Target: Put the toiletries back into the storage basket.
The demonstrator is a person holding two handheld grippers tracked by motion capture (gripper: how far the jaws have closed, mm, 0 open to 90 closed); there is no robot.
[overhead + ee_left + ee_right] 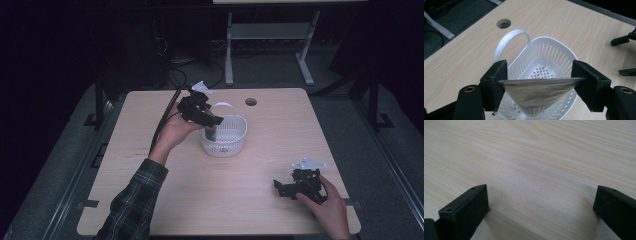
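Left hand-held gripper clamps a foil pouch over the basket; lower before releasing. Right hand-held gripper gapes empty.

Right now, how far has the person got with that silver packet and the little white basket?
Already done: the left gripper has the silver foil pouch clamped between its jaws. In hand: it holds the pouch over the white plastic basket, its lower end dipping inside. Left: letting go, probably. The right gripper rests open on the wooden table, holding nothing.
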